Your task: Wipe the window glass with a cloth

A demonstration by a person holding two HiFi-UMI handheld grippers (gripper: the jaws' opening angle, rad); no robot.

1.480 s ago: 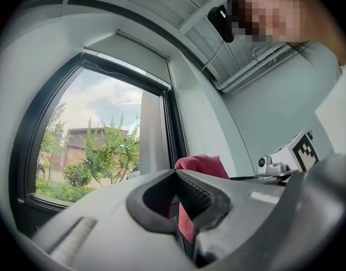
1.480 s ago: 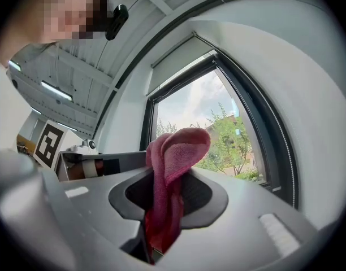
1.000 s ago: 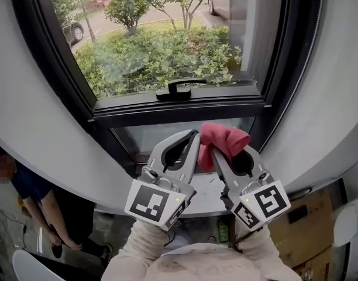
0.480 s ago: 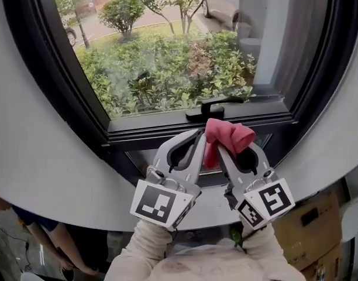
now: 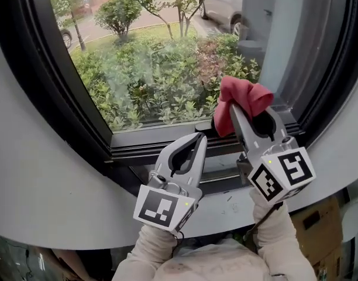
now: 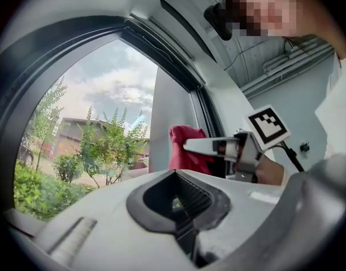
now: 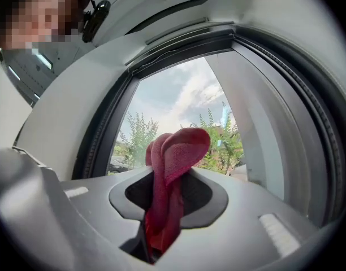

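A red cloth (image 5: 240,98) bulges out of my right gripper (image 5: 233,111), which is shut on it and raised in front of the lower right part of the window glass (image 5: 161,57). In the right gripper view the red cloth (image 7: 170,176) hangs folded between the jaws, with the window glass (image 7: 178,112) beyond. My left gripper (image 5: 198,140) is lower, by the dark bottom frame (image 5: 150,142), shut and holding nothing. From the left gripper view I see the red cloth (image 6: 184,148) and the right gripper (image 6: 187,144) off to the right.
A dark window frame (image 5: 62,92) rings the glass, with grey wall (image 5: 44,186) below and beside it. Outside are shrubs (image 5: 150,81), trees and a parked car (image 5: 223,7). A cardboard box (image 5: 319,239) lies on the floor at lower right.
My right gripper has risen with the red cloth from the lower frame up to the glass. The left gripper stayed low. The view has shifted upward and the window handle is now hidden.
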